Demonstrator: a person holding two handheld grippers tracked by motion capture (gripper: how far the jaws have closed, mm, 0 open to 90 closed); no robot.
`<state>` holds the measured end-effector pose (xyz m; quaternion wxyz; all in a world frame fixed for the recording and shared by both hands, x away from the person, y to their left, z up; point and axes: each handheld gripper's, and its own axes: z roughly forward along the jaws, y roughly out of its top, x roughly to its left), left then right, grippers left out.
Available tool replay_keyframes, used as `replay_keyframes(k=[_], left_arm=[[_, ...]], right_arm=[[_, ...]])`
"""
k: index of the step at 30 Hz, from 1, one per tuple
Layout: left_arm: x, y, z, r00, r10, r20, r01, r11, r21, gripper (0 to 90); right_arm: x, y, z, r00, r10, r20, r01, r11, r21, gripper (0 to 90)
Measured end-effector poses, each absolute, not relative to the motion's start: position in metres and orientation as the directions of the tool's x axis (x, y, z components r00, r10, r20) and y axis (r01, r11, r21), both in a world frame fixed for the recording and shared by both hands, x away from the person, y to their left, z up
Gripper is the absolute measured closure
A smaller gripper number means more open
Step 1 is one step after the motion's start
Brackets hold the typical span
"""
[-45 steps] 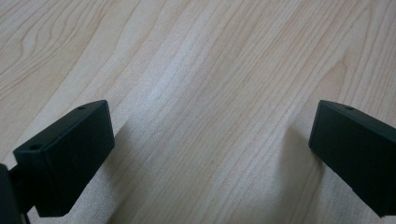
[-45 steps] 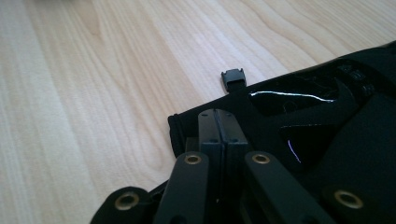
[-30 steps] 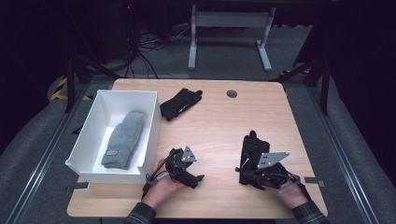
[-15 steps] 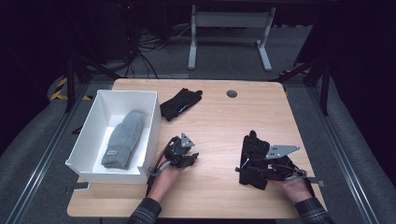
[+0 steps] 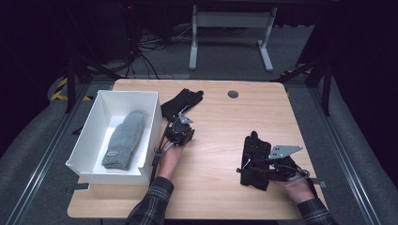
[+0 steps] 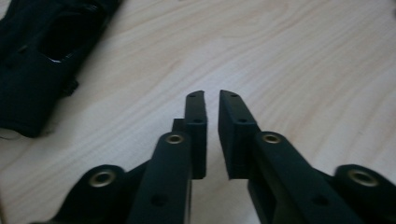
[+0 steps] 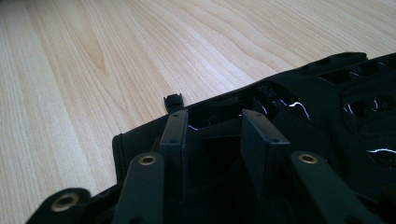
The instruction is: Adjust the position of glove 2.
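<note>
On the wooden counter (image 5: 211, 117) two black gloves are laid out, well apart. The near black glove (image 5: 253, 159) is found at the right front, fingers pointing away from the person, and the right hand-held gripper (image 5: 256, 169) is set over its cuff end. In the right gripper view its jaws are seen part-way apart with glove fabric (image 7: 299, 121) lying between and beneath them (whether the pads actually press on the cloth cannot be told), so no firm grip can be stated.

The far black glove (image 5: 180, 102) is placed toward the back of the counter, just beside the rear right corner of the white box (image 5: 89, 140). The left hand-held gripper (image 5: 180, 125) is held just in front of this glove, close to the box's right wall. Its jaws have just been closing and are now drawn almost together, with nothing between them; only bare wood is seen past the tips in the left gripper view, the glove (image 6: 42, 60) lying off to the upper left.

Inside the box a grey mitten (image 5: 124, 138) is laid lengthwise
</note>
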<state>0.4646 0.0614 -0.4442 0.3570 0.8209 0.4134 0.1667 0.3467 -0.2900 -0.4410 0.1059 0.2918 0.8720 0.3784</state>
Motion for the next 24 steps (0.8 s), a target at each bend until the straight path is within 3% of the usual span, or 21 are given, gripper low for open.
replay_keyframes(k=[18, 24], left_arm=[[0.547, 0.062, -0.429, 0.467, 0.884, 0.005, 0.610, -0.326, 0.722, 90.0], [0.567, 0.064, -0.435, 0.431, 0.901, 0.052, 0.638, -0.345, 0.688, 90.0]], right_arm=[[0.349, -0.293, -0.441, -0.812, 0.582, 0.050, 0.430, 0.539, 0.725, 64.1], [0.349, -0.292, -0.441, -0.817, 0.575, 0.049, 0.425, 0.542, 0.725, 64.1]])
